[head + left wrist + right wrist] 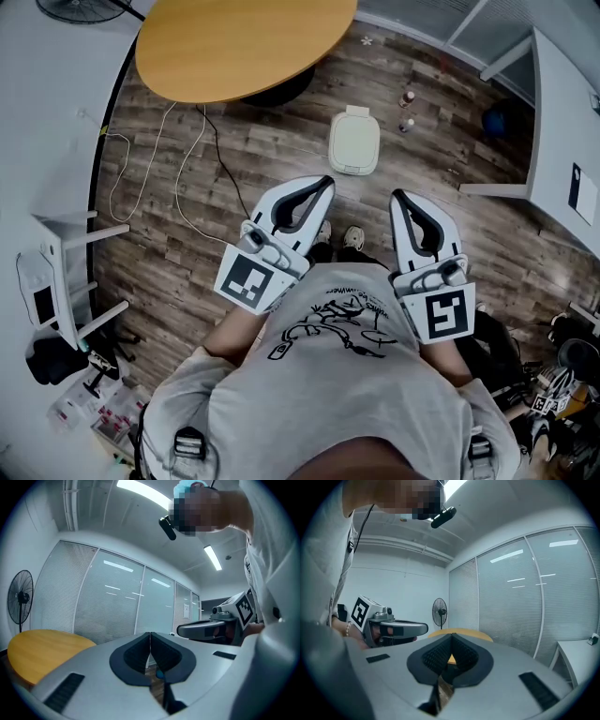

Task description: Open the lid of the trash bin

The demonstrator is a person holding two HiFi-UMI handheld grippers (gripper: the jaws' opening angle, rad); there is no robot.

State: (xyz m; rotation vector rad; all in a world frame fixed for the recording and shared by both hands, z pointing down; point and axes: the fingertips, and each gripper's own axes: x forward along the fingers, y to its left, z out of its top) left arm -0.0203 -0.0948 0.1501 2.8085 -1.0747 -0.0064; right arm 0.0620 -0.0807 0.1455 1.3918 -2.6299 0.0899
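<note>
Two grippers empty: left gripper point(327, 181) and right gripper point(395, 195) each have their jaws pressed together on nothing, and I hold both near my chest. The trash bin point(354, 171) sits on the floor point(450, 141) just ahead of my shoes, lid point(354, 136) down. I can't tell the hinge side from here. I'd lower one gripper, find the free edge and lift gently.

The trash bin point(354, 142) stands on the floor point(450, 141) ahead of you; the tabletop point(244, 42) lies beyond it to your left, two bottles point(407, 98) just right of it.
</note>
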